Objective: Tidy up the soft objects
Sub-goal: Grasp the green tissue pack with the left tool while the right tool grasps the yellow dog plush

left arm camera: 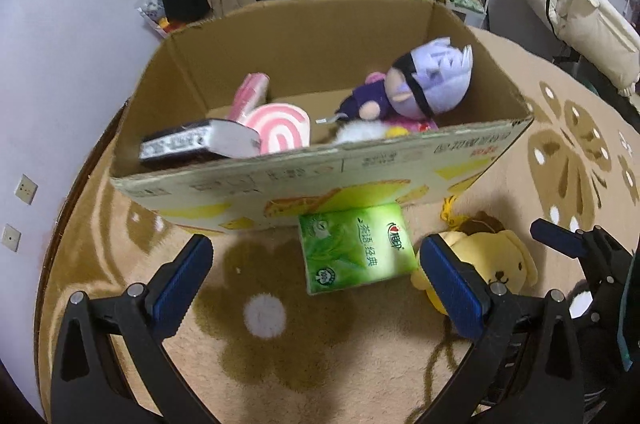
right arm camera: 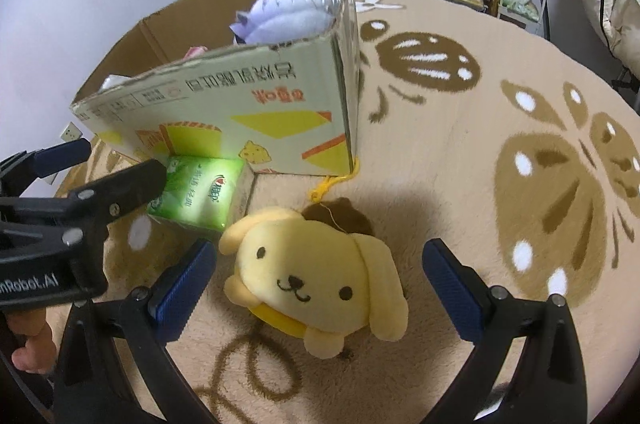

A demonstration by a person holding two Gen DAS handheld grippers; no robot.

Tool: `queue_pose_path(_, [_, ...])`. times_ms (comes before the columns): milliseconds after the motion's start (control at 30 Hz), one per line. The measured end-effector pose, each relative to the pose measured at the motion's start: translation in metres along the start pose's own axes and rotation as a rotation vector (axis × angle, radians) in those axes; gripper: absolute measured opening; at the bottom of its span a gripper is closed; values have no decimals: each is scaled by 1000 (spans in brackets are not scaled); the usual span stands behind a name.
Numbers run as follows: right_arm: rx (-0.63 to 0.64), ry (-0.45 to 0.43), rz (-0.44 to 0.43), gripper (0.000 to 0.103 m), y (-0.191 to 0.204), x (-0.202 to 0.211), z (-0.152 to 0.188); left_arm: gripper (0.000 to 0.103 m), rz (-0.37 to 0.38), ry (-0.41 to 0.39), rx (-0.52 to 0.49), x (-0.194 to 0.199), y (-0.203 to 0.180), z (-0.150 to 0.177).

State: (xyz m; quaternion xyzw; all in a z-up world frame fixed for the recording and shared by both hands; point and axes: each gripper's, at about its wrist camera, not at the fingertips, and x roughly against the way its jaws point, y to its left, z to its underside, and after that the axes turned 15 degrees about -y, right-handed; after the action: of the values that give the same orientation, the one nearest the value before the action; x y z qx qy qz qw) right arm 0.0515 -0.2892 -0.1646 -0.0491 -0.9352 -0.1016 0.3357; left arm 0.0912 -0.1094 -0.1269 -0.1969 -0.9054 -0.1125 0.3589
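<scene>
In the lower middle of the right wrist view, the right gripper (right arm camera: 320,288) stood with its jaws spread wide and empty, one blue pad on each side of the yellow dog plush (right arm camera: 316,284), neither pad touching it. The plush lay face up on the beige carpet (right arm camera: 460,192), its brown cap and yellow cord pointing up the frame toward the box. It looked light and squashy, likely to give under the pads rather than slip; a grip across the round head, clear of the floppy ears, seemed the surest hold, since an ear alone would probably stretch and let the body swing.

In the lower part of the left wrist view, the left gripper (left arm camera: 316,284) was likewise spread wide with nothing in it, hanging over bare carpet with the green tissue pack (left arm camera: 356,248) just beyond its fingertips. The pack leaned against the cardboard box (left arm camera: 320,172) and looked light, soft-sided and glossy, so somewhat slippery; squeezing its short sides seemed best.

Farther up, in the middle of the frame, the box already held a purple-haired doll (left arm camera: 416,84), a pink swirl plush (left arm camera: 280,128) and a dark packet (left arm camera: 188,144).
</scene>
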Motion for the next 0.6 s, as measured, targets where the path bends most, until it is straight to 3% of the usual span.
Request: queue_pose_path(600, [-20, 66, 1, 103, -4, -26, 13, 102, -20, 86, -10, -40, -13, 19])
